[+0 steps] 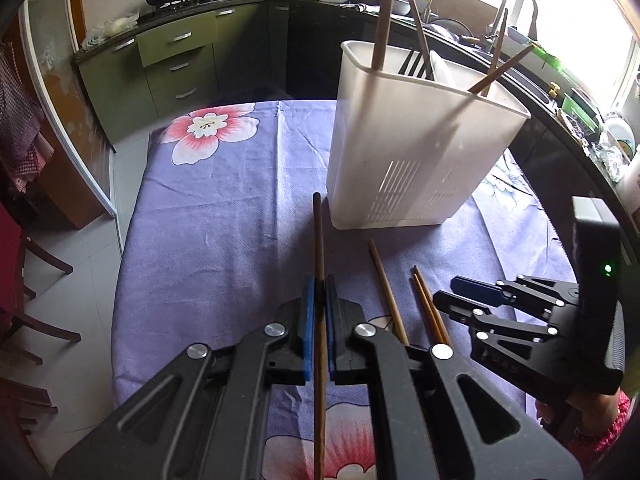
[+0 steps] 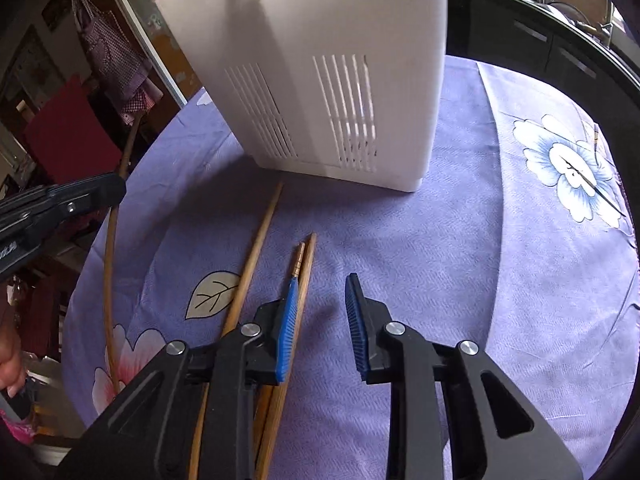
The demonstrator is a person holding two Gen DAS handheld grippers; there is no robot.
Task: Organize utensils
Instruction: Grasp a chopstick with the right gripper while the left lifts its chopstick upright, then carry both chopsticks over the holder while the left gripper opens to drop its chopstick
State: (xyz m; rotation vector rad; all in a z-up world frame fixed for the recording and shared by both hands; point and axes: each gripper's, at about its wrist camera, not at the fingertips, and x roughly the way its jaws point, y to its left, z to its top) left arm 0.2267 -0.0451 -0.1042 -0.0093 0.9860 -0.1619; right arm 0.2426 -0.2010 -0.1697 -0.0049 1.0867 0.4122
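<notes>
My left gripper (image 1: pixel 319 280) is shut on a brown chopstick (image 1: pixel 319 240) that sticks forward toward the white utensil holder (image 1: pixel 416 140). The holder stands on the purple flowered tablecloth and holds several chopsticks and a fork. Three more chopsticks lie on the cloth before it: a single one (image 1: pixel 386 288) and a pair (image 1: pixel 428 304). In the right wrist view my right gripper (image 2: pixel 322 292) is open, just right of the pair (image 2: pixel 306 264), which lies against its left finger; the single one (image 2: pixel 256 248) lies further left. The held chopstick (image 2: pixel 110 248) and left gripper (image 2: pixel 60 204) show at left.
The holder (image 2: pixel 320 60) stands close ahead of the right gripper. The tablecloth (image 1: pixel 224 200) covers a rounded table. Kitchen cabinets, a stove and a sink counter lie behind. Wooden chairs stand at the left.
</notes>
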